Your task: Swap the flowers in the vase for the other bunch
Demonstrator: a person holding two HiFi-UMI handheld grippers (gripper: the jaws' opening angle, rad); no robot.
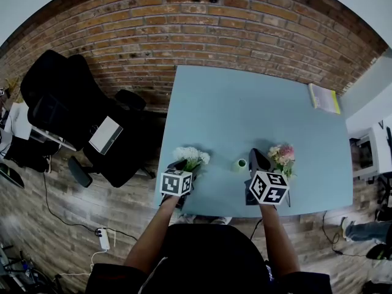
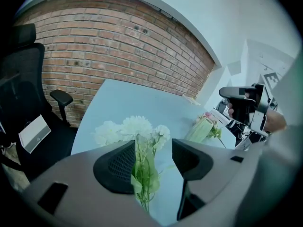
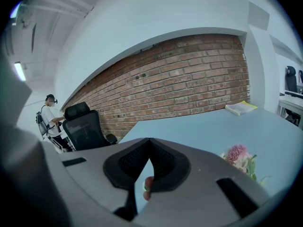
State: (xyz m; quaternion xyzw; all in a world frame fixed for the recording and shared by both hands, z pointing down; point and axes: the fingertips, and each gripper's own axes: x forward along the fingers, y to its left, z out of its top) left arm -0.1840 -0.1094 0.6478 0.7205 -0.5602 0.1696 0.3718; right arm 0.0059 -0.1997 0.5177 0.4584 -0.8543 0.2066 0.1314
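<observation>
Your left tool (image 2: 154,149) is spread, the white bunch (image 2: 130,129) with its stems between the pads, at the lower left of the blue surface (image 1: 245,109). Your right tool (image 3: 149,145) is pressed together beside the pink bunch (image 1: 283,157); the green vase (image 1: 241,163) stands between the bunches

On the left gripper (image 2: 154,148) the fingers (image 2: 116,167) are matt dark plastic with a finely ribbed grip face, set in smooth grey shells. Between them the white flowers (image 2: 135,126) have soft, matt, cloth-like petals (the leaves are thin and slightly waxy). Beyond the fingers the tabletop (image 2: 128,96) is smooth, matt pale blue. Farther off, the wall (image 2: 94,41) is rough brick.
</observation>
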